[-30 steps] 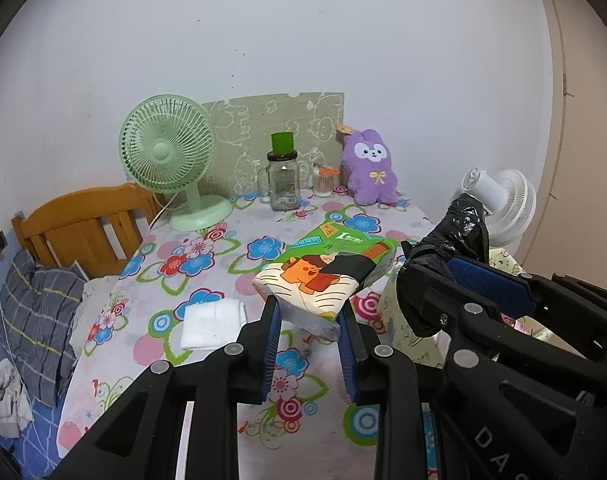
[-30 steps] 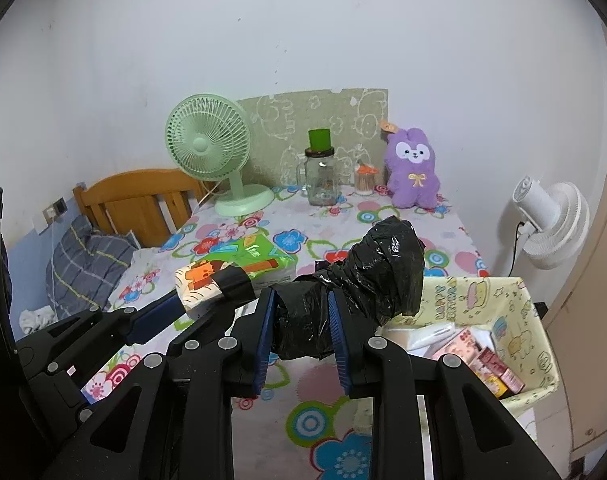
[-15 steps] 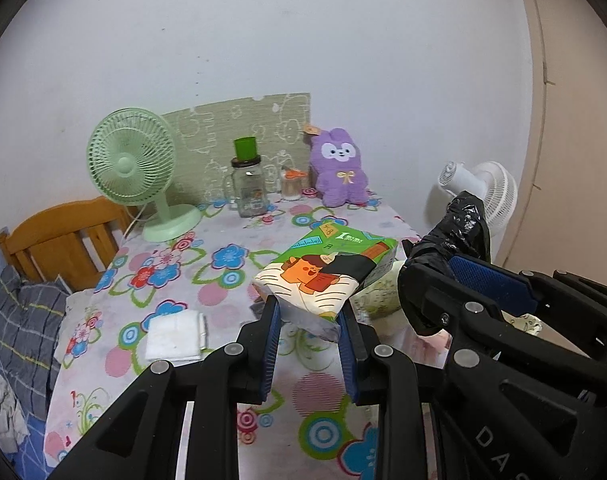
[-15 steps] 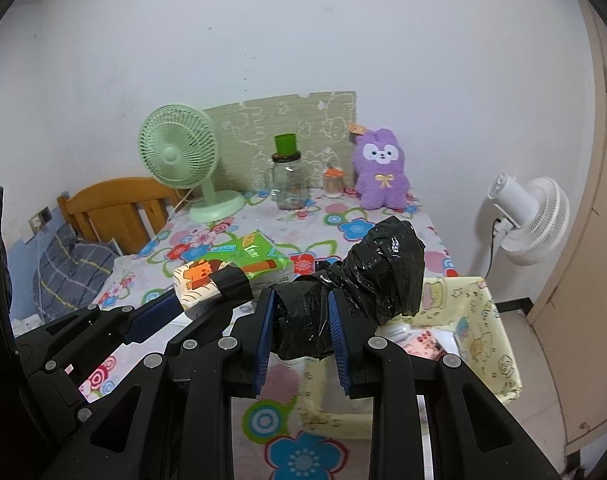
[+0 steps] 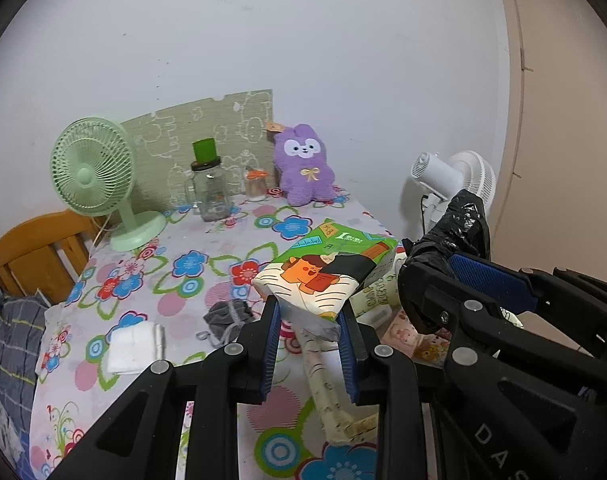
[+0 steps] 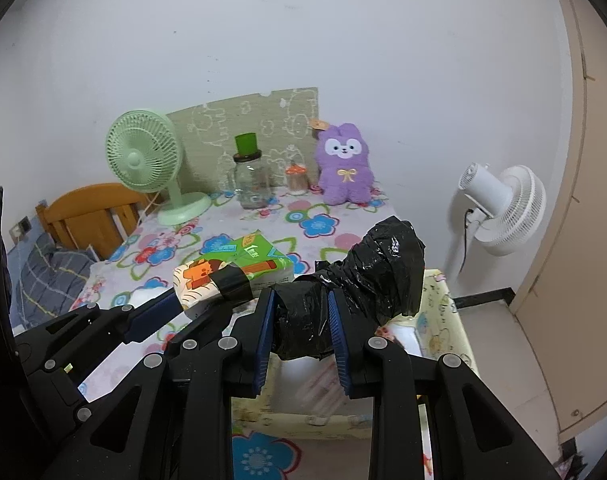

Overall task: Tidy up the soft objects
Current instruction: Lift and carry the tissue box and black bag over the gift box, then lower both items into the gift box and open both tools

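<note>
Because both loads look bound for the bin [image 6: 443, 320], each claw is clamped: the left gripper [image 5: 309, 332] pinches the tissue pack [image 5: 327, 276], the right gripper [image 6: 301, 328] squeezes the black bag [image 6: 367, 280], bin at five o'clock of the table [image 5: 143, 264].

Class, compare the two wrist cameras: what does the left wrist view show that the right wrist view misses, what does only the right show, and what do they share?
Only the left wrist view shows the grey pouch and the folded white cloth on the floral tablecloth.

Only the right wrist view shows the storage bin's far rim and the floor beside it.

Both show the left gripper clamping the tissue pack, the right gripper clamping the black bag, and the purple plush.
</note>
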### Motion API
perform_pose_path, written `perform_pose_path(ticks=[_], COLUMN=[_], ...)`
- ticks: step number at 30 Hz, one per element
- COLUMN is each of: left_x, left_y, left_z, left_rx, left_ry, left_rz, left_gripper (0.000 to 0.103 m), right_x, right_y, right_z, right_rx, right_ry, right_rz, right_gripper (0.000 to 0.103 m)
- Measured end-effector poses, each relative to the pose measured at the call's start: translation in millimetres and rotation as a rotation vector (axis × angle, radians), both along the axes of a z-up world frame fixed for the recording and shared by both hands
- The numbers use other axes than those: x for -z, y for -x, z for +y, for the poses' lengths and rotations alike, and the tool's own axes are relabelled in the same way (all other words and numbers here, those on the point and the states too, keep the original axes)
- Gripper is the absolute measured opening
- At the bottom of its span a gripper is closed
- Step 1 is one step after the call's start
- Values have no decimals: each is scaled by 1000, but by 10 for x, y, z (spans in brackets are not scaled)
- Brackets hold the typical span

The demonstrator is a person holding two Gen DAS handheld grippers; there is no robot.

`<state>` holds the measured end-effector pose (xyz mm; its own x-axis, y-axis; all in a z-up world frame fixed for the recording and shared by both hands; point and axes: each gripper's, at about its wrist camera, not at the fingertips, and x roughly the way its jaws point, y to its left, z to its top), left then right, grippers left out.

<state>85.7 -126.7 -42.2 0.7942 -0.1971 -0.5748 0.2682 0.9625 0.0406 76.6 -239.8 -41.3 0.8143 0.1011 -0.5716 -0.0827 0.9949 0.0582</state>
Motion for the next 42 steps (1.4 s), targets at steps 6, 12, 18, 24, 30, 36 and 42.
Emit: perform_pose_path(ticks=[6, 12, 18, 24, 30, 36, 42], left_x=[56, 155, 295, 399, 495, 506, 488], left_y=[-72, -147, -223, -294, -333, -315, -331], left_z=[-183, -350, -483, -576, -597, -586, -545], left_rx=[36, 72, 96, 106, 104, 95, 80], left_ry=[-7, -20, -35, -60, -69, -87, -76], left_rz=[13, 32, 62, 99, 138, 138, 141], left_gripper=[26, 26, 26, 27, 31, 43, 69], right_x=[67, 167, 317, 431, 533, 599, 617], right_y=[-63, -102, -176, -239, -306, -366, -424], right_z=[-188, -357, -500, -593, -620, -611, -580], right_rx=[42, 80, 115, 130, 138, 132, 115], right_ry=[-7, -16, -23, -31, -40, -57, -89], right_rz=[12, 28, 61, 88, 116, 131, 137], right_gripper=[30, 30, 30, 30, 30, 30, 32])
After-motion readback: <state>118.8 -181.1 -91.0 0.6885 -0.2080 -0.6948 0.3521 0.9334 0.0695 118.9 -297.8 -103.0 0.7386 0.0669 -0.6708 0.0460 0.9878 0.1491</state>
